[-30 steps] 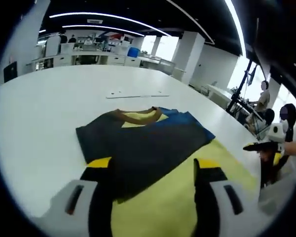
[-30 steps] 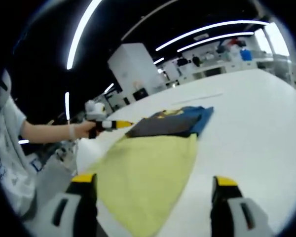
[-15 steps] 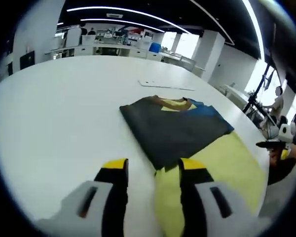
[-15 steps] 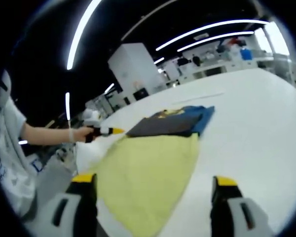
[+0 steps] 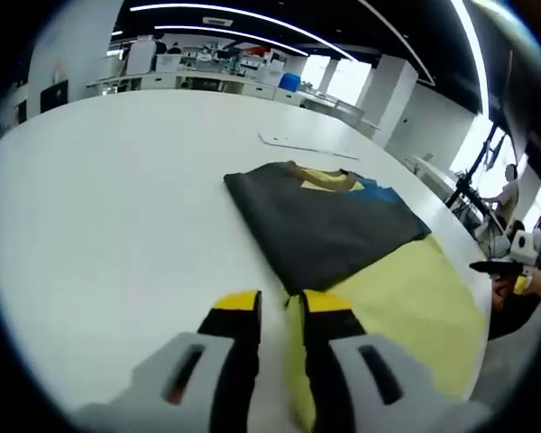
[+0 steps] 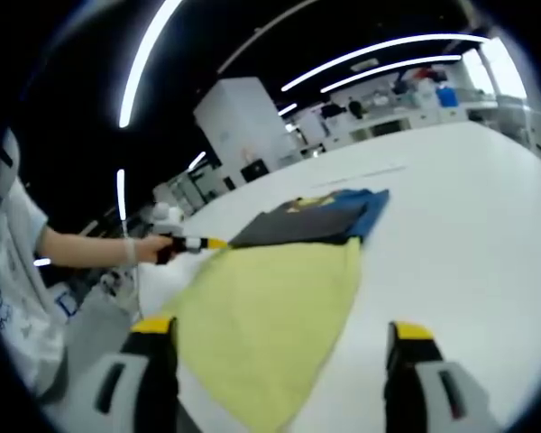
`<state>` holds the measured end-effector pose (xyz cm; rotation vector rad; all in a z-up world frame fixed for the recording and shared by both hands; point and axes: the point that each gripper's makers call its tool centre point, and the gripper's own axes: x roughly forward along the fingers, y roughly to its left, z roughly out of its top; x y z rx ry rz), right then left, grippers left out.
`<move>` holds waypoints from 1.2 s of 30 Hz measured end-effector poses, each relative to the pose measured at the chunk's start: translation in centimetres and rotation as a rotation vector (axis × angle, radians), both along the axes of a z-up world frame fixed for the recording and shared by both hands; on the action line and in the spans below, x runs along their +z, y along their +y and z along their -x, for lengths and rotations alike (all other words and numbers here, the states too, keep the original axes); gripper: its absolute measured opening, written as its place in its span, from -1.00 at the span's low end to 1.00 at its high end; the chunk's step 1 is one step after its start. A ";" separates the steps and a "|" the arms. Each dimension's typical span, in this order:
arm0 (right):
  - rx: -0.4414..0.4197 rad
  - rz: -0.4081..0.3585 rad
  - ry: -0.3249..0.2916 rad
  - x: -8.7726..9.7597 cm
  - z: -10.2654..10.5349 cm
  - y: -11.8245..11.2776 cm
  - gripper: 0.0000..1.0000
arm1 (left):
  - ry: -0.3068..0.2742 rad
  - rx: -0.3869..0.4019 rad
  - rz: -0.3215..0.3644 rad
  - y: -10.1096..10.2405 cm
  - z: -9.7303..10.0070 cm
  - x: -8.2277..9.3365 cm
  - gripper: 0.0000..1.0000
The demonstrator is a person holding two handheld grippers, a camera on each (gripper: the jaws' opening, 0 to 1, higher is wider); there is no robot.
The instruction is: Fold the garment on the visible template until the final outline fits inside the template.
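While the garment (image 5: 329, 225) lies flat ahead of the left jaws, its dark folded upper part sits over a yellow panel that runs back toward them.
Item: garment, dark, blue and yellow; soft, light, limp cloth (judged likely to sag and drag, not slip). Best taken at an edge or corner, pinching one layer only.
Location: on the white table (image 5: 117, 189); in the right gripper view it lies ahead (image 6: 279, 289), between and beyond the jaws.
Left gripper (image 5: 282, 311): jaws nearly shut, the yellow edge in the narrow gap between the tips; whether it is pinched I cannot tell.
Right gripper (image 6: 284, 338): jaws wide apart, holding nothing, the yellow hem between them.
Change: a second ago the left jaws stood wide over the dark cloth; they have since narrowed at the near edge. Right jaws unchanged.
Beyond: a thin white strip (image 5: 302, 147) past the collar.
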<state>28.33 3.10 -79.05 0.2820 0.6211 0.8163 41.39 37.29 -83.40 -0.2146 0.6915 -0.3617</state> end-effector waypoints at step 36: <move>-0.008 0.007 -0.002 0.0 0.2 -0.1 0.92 | -0.037 0.033 -0.017 0.6 0.6 0.4 -0.48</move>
